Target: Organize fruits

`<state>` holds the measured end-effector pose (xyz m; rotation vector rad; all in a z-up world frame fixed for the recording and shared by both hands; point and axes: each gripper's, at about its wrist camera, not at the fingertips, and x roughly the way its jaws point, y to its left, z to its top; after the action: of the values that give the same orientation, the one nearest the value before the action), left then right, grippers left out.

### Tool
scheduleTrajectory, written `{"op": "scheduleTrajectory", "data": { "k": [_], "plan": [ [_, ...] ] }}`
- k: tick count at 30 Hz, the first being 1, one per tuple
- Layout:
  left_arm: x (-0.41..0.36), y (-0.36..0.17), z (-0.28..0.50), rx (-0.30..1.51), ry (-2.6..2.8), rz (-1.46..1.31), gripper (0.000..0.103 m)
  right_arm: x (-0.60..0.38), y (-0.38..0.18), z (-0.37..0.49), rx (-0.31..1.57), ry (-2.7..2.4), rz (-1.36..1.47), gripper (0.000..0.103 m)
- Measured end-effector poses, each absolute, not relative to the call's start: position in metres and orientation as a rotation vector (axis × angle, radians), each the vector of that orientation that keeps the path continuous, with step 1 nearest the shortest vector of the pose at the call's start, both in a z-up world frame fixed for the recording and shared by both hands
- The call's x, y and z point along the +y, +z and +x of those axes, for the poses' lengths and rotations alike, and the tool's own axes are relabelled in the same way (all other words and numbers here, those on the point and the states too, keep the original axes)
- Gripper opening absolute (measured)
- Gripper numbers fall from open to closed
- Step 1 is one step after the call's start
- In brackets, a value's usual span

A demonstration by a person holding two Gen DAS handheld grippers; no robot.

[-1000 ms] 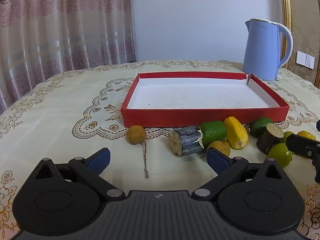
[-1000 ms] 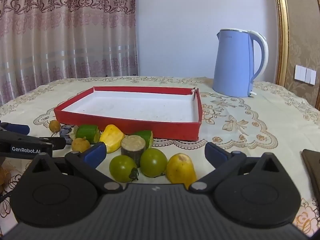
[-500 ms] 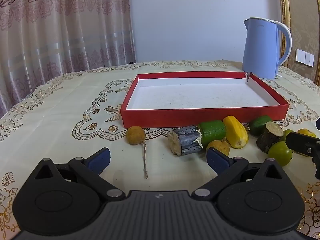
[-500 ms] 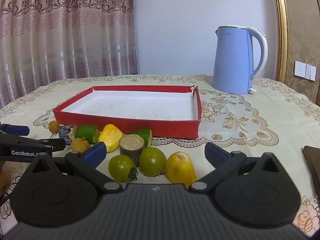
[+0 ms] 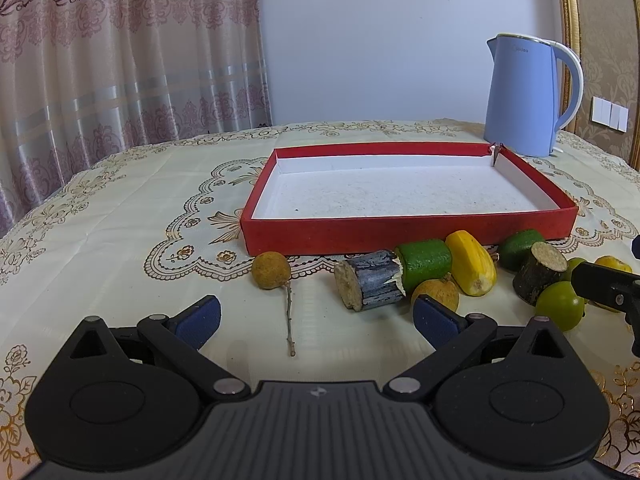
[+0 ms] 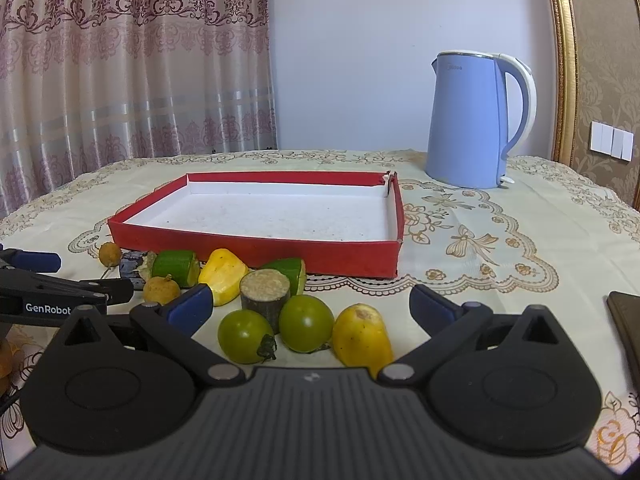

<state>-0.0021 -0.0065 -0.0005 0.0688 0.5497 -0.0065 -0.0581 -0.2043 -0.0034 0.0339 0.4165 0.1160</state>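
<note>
Landmark: the red tray (image 5: 408,236) on the patterned tablecloth (image 5: 120,216); I place everything else against it. Its white floor holds no fruit.
Left gripper: my left gripper (image 5: 316,316) sits low over the cloth, short of the tray's near left corner, fingers spread wide and holding nothing.
Right gripper: my right gripper (image 6: 308,304) is off the tray's near right part, fingers likewise wide apart and empty, framing the fruit closest to me.
Fruit row: all pieces lie outside the tray, along its near wall.
Left end: a brown longan (image 5: 271,270) with a thin stem, below the near left corner.
Middle: a grey-blue cane stub (image 5: 370,284) touching a green cylinder (image 5: 426,262); a second longan (image 5: 436,294) just in front of them; a yellow piece (image 5: 472,268) leaning beside the green one.
Right end: a green wedge (image 6: 286,272) against the tray wall, a dark cut log (image 6: 266,294) in front of it.
Nearest me: two green tomatoes (image 6: 306,322) side by side and a yellow fruit (image 6: 362,338), between my right fingers.
Behind tray: a blue kettle (image 6: 472,120) past the far right corner.
Far right: a dark flat object (image 6: 626,316) at the view's edge; I cannot tell what it is.
</note>
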Motion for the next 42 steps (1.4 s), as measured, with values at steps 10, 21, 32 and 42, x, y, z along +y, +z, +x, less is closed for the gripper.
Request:
{"op": "scheduleTrajectory", "data": {
  "k": [10, 21, 32, 42],
  "plan": [
    [-0.0063, -0.0006, -0.0012, 0.552, -0.006, 0.068, 0.103, -0.2046, -0.0029, -0.0585, 0.417, 0.118, 0.036, 0.103],
    [-0.0049, -0.0007, -0.0018, 0.553, -0.003, 0.068, 0.103, -0.2046, -0.0029, -0.0583, 0.417, 0.119, 0.036, 0.103],
    [-0.0052, -0.0007, -0.0017, 0.554, -0.003, 0.069, 0.103, -0.205, -0.0032, -0.0582, 0.417, 0.119, 0.037, 0.103],
    [-0.0023, -0.0025, -0.0012, 0.558, 0.0, 0.066, 0.103, -0.2046, -0.003, -0.0582, 0.418, 0.119, 0.036, 0.103]
  ]
}}
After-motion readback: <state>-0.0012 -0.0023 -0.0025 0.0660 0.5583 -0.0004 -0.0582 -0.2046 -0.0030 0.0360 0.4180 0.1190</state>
